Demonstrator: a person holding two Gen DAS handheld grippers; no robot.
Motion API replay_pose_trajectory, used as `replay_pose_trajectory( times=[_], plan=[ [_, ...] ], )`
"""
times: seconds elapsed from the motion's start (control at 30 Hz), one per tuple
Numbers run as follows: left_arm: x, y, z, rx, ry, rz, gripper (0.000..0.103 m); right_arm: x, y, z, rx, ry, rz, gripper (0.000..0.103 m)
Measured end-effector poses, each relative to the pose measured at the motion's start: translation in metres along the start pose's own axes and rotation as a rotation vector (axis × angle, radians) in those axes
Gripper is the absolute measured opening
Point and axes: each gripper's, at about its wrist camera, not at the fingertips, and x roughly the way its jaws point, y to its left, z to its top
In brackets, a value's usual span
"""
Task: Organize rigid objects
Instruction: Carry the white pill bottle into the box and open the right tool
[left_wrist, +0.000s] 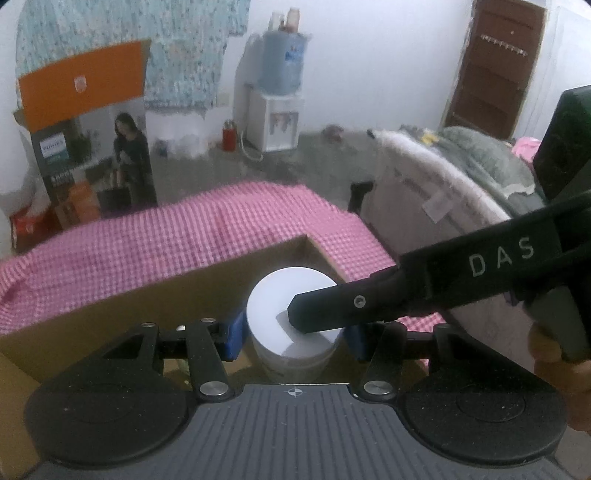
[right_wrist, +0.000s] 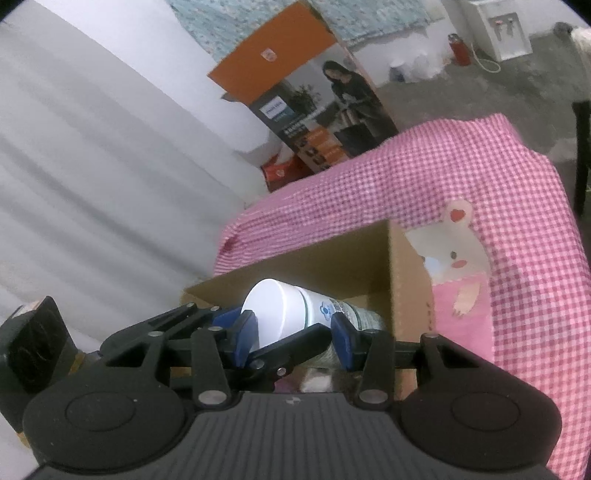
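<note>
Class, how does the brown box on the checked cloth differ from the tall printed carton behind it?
The brown box is plain and open-topped; the tall carton is printed, with a woman's picture. The brown box sits on the pink cloth; the tall carton stands beyond it. Both are rectangular boxes.

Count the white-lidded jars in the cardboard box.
1: a white-lidded plastic jar stands in the brown cardboard box, between the left gripper jaws. More may lie hidden lower in the box.
</note>
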Motion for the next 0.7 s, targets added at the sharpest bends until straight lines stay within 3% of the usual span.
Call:
replay_pose_trajectory(
  times=[0.27,0.7],
  plan=[
    [0.021,-0.001,0.002,-0.009,0.064,-0.002,0.053,0.014,-0.007,-0.003,-0.087,0.001,-0.087,0.049],
    [0.026,-0.007,0.003,0.049,0.079,0.045,0.053,0.017,-0.003,-0.002,-0.162,-0.007,-0.088,0.050]
  ],
)
